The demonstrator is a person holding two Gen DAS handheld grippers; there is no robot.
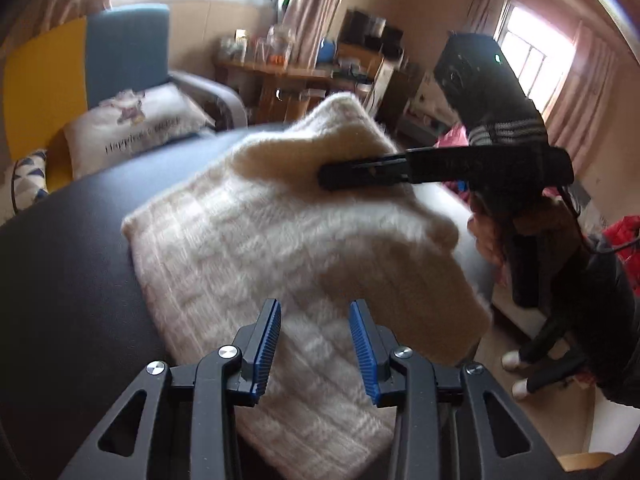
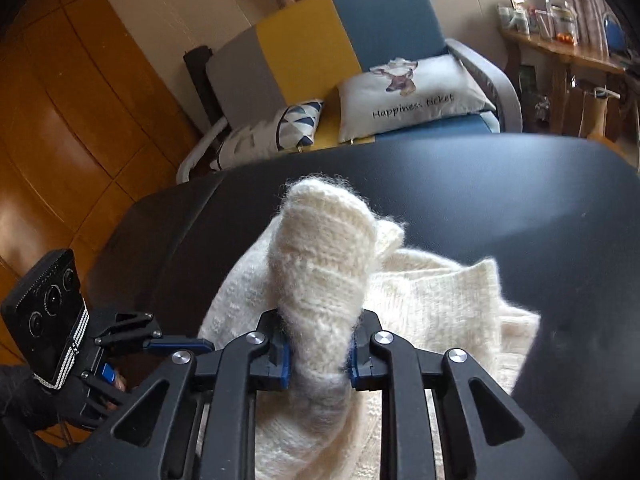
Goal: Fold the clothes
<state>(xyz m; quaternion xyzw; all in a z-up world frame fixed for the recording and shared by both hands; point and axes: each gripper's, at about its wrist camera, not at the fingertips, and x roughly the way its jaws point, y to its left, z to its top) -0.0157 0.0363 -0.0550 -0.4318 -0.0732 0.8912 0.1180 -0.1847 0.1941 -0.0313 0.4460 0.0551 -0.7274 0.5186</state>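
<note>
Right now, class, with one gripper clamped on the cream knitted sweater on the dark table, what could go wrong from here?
1. The right gripper pinches only a thick bunched roll of the fluffy cream knitted sweater; it may slip out or stretch.
2. The left gripper hovers open, pinning nothing, so the whole garment could drag across the smooth dark table.

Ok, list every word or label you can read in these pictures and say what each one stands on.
"Happiness ticket": on the white cushion on the blue chair, clear in the right wrist view and blurred in the left wrist view.
Packets on the wooden shelf: too small to read.
Black camera box on the left tool: its marking is too small to read.
</note>
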